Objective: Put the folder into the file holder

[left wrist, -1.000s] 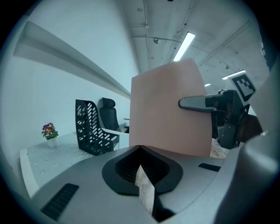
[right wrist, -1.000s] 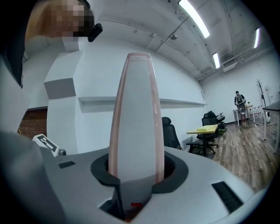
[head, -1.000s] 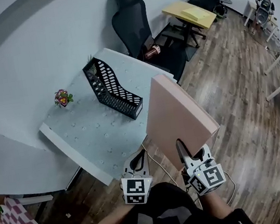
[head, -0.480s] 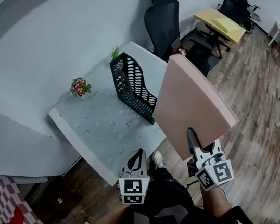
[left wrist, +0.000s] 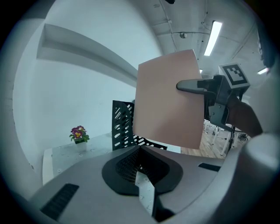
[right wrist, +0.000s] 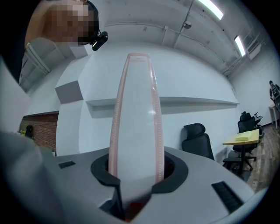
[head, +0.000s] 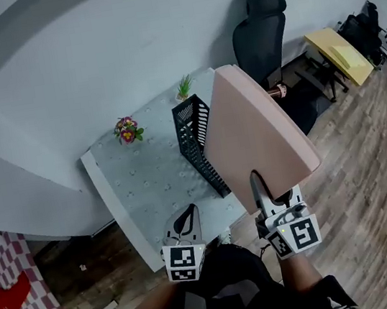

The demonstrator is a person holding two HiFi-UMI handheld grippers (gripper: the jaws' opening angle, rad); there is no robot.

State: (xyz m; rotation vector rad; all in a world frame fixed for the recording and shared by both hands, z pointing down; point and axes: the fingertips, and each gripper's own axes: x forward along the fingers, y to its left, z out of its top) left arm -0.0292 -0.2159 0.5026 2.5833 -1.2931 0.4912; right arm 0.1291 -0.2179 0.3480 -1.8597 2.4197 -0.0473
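Observation:
In the head view my right gripper (head: 258, 185) is shut on the lower edge of a large pink folder (head: 255, 129), which it holds up in the air and tilted. The folder overlaps the right side of the black mesh file holder (head: 192, 130), which stands on the pale grey table (head: 137, 188). In the right gripper view the folder (right wrist: 136, 127) stands edge-on between the jaws of my right gripper (right wrist: 134, 179). My left gripper (head: 188, 215) hangs shut and empty near the table's front edge. Its own view shows the folder (left wrist: 168, 100), the file holder (left wrist: 120, 127) and the right gripper (left wrist: 189, 85).
A small pot of flowers (head: 128, 130) stands at the table's back left and a green plant (head: 184, 86) behind the file holder. A black office chair (head: 261, 30) is beyond the table, a yellow desk (head: 338, 54) at the far right. A red checkered mat (head: 16, 302) lies lower left.
The table and file holder have come closer and swung to the centre of the head view. The folder has moved with the right gripper and now overlaps the file holder. The left gripper stays shut.

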